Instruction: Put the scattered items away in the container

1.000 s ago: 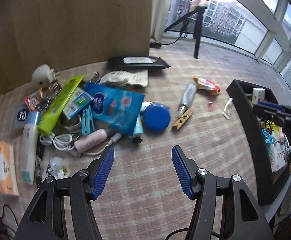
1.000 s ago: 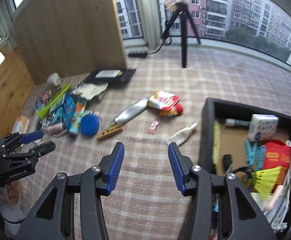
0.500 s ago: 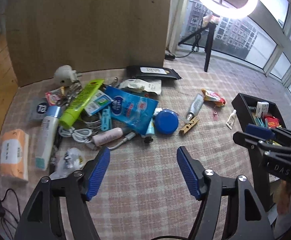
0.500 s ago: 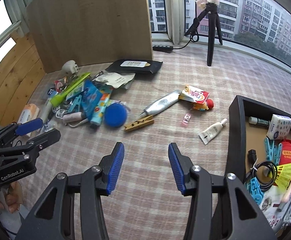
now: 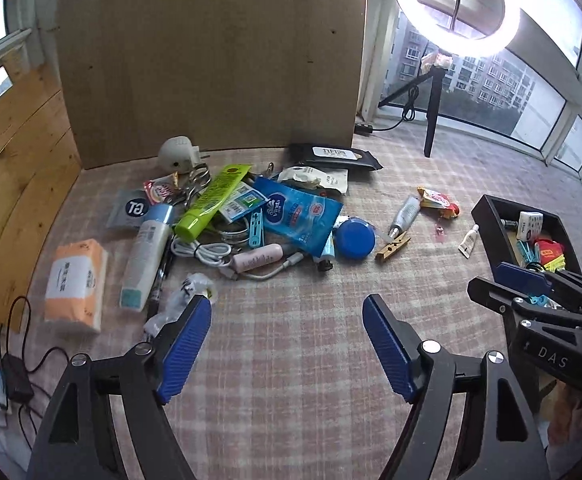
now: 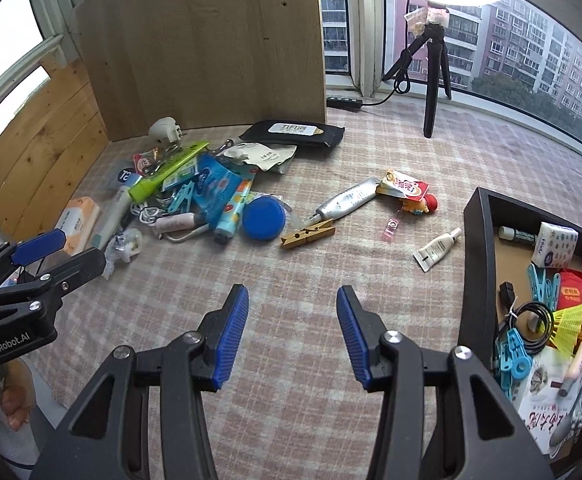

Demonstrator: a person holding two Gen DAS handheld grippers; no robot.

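Partly done: black container (image 6: 475, 264) at right already held several items; main pile (image 5: 251, 220) left on tabletop (image 5: 291, 340). Left tool (image 5: 287, 340) just opened wide, empty; right tool (image 6: 293, 332) apart, empty.

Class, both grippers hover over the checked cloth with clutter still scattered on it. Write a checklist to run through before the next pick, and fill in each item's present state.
1. Left gripper empty, jaws wide after just opening: ok.
2. Right gripper empty, jaws apart: ok.
3. Black rectangular container has a bare patch of floor for more: ok.
4. Small white squeeze tube lies alone beside the container, clear to grasp: ok.
5. Wooden clothes peg free of the silver tube: cannot tell, their ends meet.
6. Table tidy: not ok, the pile remains.
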